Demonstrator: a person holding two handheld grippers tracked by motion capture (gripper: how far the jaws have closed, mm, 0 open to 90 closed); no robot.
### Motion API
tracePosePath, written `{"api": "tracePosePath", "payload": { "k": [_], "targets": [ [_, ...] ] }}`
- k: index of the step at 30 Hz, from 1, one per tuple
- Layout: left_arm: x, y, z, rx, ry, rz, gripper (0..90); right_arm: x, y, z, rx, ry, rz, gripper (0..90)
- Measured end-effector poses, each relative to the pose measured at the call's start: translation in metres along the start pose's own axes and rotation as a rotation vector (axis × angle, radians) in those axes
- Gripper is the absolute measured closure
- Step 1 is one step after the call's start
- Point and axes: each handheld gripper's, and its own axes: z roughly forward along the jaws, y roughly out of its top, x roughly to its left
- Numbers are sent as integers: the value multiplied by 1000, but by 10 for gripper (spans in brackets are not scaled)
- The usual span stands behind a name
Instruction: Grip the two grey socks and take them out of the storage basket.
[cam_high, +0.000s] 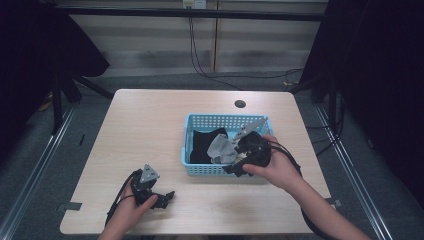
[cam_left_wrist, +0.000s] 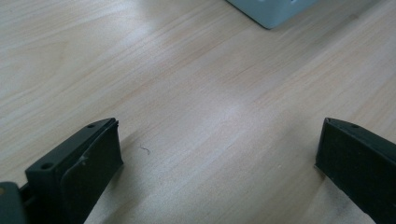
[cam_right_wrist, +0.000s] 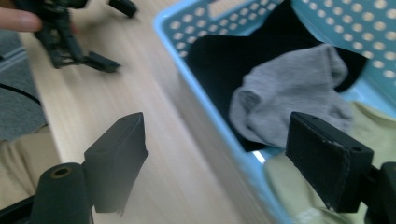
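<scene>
A light blue perforated basket (cam_high: 200, 121) stands right of the table's middle. Inside lie a black cloth (cam_high: 204, 142), a grey sock (cam_high: 220, 148) and a pale green cloth (cam_right_wrist: 373, 126). My right gripper (cam_high: 235, 161) hovers over the basket's near right corner, open, nothing between its jaws. In the right gripper view the basket's blue rim (cam_right_wrist: 205, 112) runs between the jaws, with the grey sock (cam_right_wrist: 289, 98) just beyond on the black cloth (cam_right_wrist: 224, 56). My left gripper (cam_high: 169, 197) rests low near the front left, open over bare wood (cam_left_wrist: 219, 144).
The wooden table (cam_high: 145, 125) has a round cable hole (cam_high: 240, 104) at the back. A basket corner (cam_left_wrist: 271, 9) shows at the top of the left gripper view. Black cables (cam_high: 200, 55) hang behind the table. The left gripper (cam_right_wrist: 70, 32) appears far off in the right gripper view.
</scene>
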Motion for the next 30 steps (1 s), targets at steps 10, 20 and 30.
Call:
{"api": "tracePosePath", "payload": {
  "k": [10, 20, 30],
  "targets": [
    [-1, 0, 1, -8, -1, -14, 0, -43, 14, 29, 132, -48, 59, 238],
    [0, 0, 0, -6, 1, -6, 0, -64, 33, 59, 244, -102, 16, 317],
    [0, 0, 0, -8, -2, -3, 0, -79, 45, 87, 276, -90, 3, 409]
  ]
}}
